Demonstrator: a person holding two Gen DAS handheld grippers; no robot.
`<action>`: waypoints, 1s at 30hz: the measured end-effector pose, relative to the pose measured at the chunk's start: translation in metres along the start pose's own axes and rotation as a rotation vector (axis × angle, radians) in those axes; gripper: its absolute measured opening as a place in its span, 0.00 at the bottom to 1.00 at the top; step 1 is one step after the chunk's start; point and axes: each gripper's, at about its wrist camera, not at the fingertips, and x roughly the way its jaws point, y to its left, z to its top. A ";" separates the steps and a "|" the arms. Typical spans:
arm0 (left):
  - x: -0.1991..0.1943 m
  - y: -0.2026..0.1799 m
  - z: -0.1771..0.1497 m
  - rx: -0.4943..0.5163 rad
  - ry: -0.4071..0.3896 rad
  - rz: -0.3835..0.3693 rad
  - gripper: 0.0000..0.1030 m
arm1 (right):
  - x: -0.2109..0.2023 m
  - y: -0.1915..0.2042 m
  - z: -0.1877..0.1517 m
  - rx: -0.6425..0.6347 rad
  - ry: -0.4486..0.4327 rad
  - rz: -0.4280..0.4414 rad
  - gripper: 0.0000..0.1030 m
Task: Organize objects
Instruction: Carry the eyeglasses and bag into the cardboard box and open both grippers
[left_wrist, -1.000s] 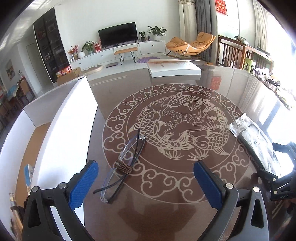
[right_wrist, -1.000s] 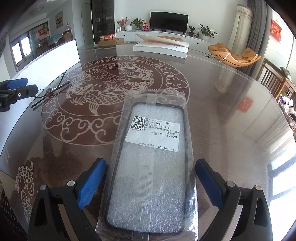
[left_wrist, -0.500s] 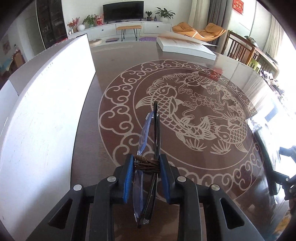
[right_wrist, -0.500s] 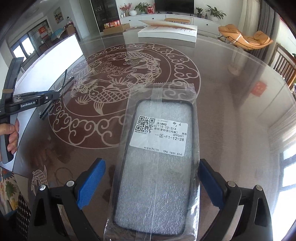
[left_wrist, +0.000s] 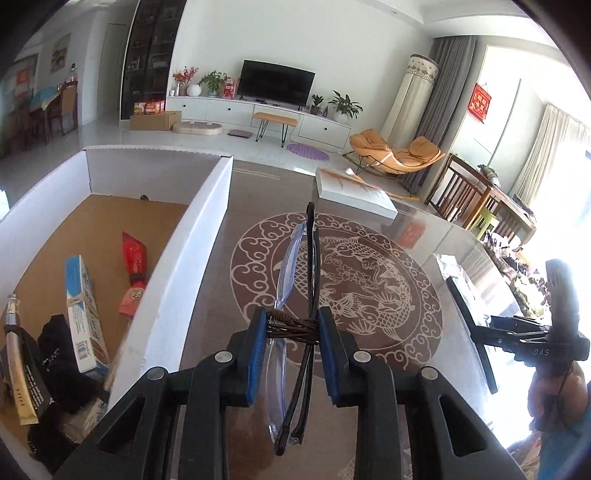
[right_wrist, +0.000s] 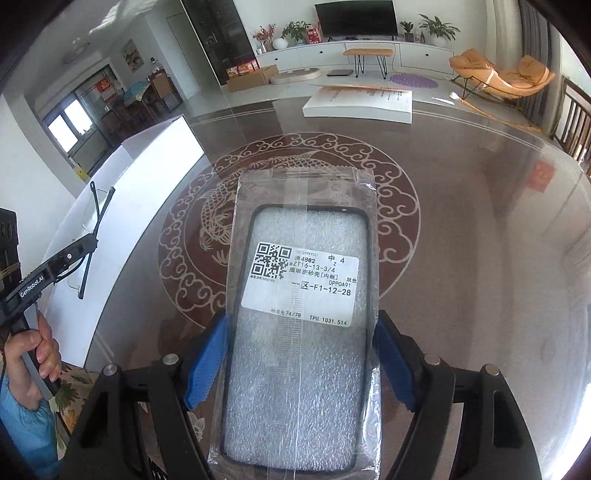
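A: What does the left view show that the right doesn't?
B: The inside of a white box (left_wrist: 177, 273), with about six items. The left hand-held gripper (left_wrist: 290, 345) pinches one pair of glasses (left_wrist: 295, 280) above the surface (left_wrist: 413, 413).
A: And the right view?
B: The right hand-held gripper (right_wrist: 301, 362) clamps one bagged phone case (right_wrist: 303, 310), held above that surface.

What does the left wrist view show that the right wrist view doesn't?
Left wrist only: the box's inside, holding a carton, a red packet and other items.
Right wrist only: the phone case's label, with the right gripper shut on its sides.
Both: the glasses clamped in the left gripper, the box's white wall, the table.
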 end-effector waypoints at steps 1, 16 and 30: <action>-0.014 0.011 0.009 -0.010 -0.018 0.007 0.26 | -0.006 0.014 0.010 -0.017 -0.021 0.022 0.74; -0.043 0.216 -0.003 -0.263 0.182 0.439 0.33 | 0.099 0.385 0.106 -0.403 0.029 0.336 0.75; -0.071 0.184 -0.016 -0.261 0.083 0.723 0.97 | 0.119 0.375 0.096 -0.463 0.075 0.217 0.99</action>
